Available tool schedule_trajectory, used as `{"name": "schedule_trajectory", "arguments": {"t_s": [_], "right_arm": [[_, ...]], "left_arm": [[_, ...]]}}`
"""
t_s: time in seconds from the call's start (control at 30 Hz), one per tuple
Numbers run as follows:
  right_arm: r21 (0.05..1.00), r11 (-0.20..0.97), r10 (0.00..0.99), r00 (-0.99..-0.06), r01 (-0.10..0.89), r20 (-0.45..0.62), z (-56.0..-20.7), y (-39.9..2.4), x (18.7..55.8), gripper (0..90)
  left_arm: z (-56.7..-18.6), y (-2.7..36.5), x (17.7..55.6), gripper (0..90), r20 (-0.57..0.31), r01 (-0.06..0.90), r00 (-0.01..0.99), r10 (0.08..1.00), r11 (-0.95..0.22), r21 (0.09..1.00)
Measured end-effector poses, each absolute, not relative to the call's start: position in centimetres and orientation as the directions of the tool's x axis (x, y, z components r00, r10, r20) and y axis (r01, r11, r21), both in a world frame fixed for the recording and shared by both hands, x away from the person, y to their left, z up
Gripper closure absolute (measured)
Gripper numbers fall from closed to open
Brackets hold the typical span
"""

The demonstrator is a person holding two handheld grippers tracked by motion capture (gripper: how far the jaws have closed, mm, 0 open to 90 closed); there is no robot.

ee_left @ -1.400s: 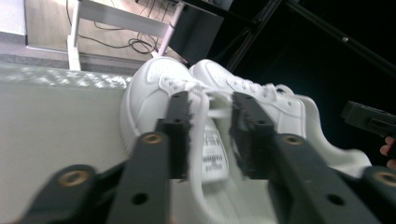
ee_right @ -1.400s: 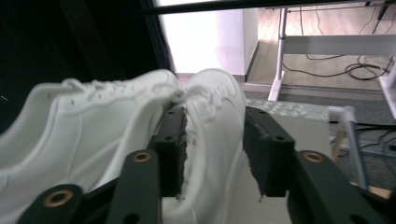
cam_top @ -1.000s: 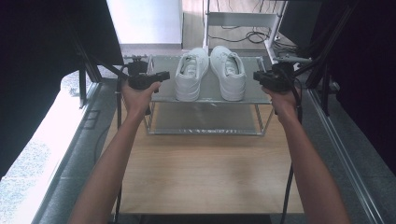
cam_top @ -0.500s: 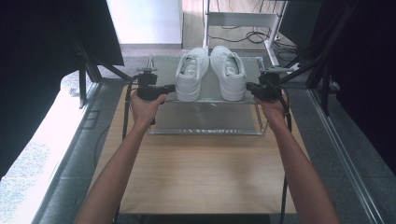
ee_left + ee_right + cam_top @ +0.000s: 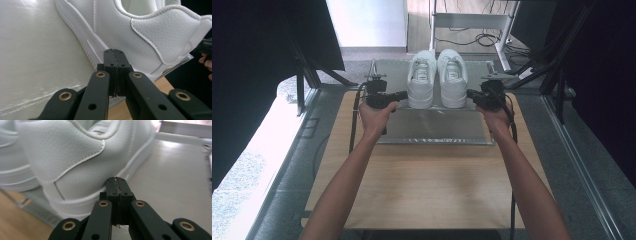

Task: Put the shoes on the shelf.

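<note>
Both our grippers have closed in on the white sneakers [image 5: 438,77], jaws pressed together empty, so we should spread them before gripping the heels.

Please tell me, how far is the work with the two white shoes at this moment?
Done: both grippers are at the heels, left gripper beside the left shoe, right gripper beside the right shoe. In hand: nothing; both sets of fingers are shut and empty. Left: both shoes sit ungrasped on the metal shelf.
</note>
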State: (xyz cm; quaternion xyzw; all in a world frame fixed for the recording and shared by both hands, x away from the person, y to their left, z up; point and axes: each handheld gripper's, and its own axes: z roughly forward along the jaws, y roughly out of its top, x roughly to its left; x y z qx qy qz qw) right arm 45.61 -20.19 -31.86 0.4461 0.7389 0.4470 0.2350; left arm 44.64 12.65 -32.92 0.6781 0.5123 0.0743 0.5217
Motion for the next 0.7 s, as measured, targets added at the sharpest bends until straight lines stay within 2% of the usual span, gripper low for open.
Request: {"name": "schedule_trajectory", "arguments": {"t_s": [0.1,0.23,0.33,0.5,0.6,0.7], "right_arm": [[0.872,0.22,0.866,-0.499,0.437,0.031,-31.9,-19.4,45.4,90.0],[0.871,0.199,0.866,-0.497,0.449,0.058,-32.1,-19.7,45.4,90.0],[0.874,0.195,0.863,-0.501,0.445,0.062,-32.2,-19.7,45.3,89.9],[0.879,0.192,0.853,-0.517,0.436,0.07,-32.1,-20.1,45.2,85.9],[0.892,0.174,0.847,-0.525,0.418,0.081,-31.9,-20.4,44.6,80.2],[0.908,0.108,0.83,-0.54,0.404,0.141,-31.6,-20.9,43.6,71.7]], "left_arm": [[-32.9,11.9,44.6,90.0,-0.442,0.621,0.463,0.769,0.074,0.78],[-32.8,11.3,44.4,90.0,-0.405,0.606,0.461,0.789,0.053,0.793],[-33.1,11.8,44.4,89.4,-0.428,0.613,0.468,0.773,0.066,0.788],[-32.9,12.2,44.0,77.0,-0.412,0.58,0.488,0.769,0.067,0.812],[-32.6,12.7,43.5,70.9,-0.392,0.559,0.506,0.769,0.054,0.828],[-32.3,13.2,42.6,65.3,-0.391,0.541,0.515,0.763,0.065,0.838]]}}
